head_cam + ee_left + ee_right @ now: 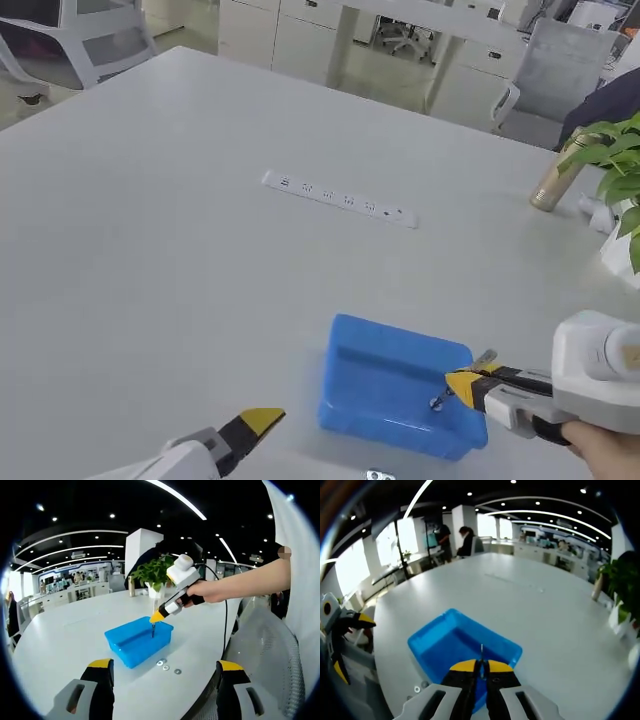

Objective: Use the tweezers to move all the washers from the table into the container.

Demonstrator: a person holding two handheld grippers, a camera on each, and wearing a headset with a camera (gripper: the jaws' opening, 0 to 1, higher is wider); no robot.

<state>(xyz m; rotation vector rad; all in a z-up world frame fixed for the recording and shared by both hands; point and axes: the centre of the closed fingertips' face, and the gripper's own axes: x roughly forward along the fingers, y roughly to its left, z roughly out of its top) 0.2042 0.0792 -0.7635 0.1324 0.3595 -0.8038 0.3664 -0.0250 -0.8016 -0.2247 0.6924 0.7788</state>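
Note:
A blue container (pixel 345 400) (pixel 120 641) (pixel 432 647) stands near the table's front edge. My right gripper (pixel 462 386) (pixel 481 666) is shut on thin metal tweezers (pixel 440 398) (pixel 153 629) (pixel 481 652), whose tips point down inside the container. I cannot tell whether a washer is at the tips. Several small washers (pixel 165 664) (pixel 378 475) (pixel 420 686) lie on the table just in front of the container. My left gripper (pixel 165 670) (pixel 256 424) is open with nothing between its jaws, low and to the left of the container.
A white power strip (pixel 340 198) lies mid-table. At the far right stand a gold bottle (pixel 552 180) and a potted plant (pixel 615 160). Office chairs (pixel 75 40) ring the table's far side.

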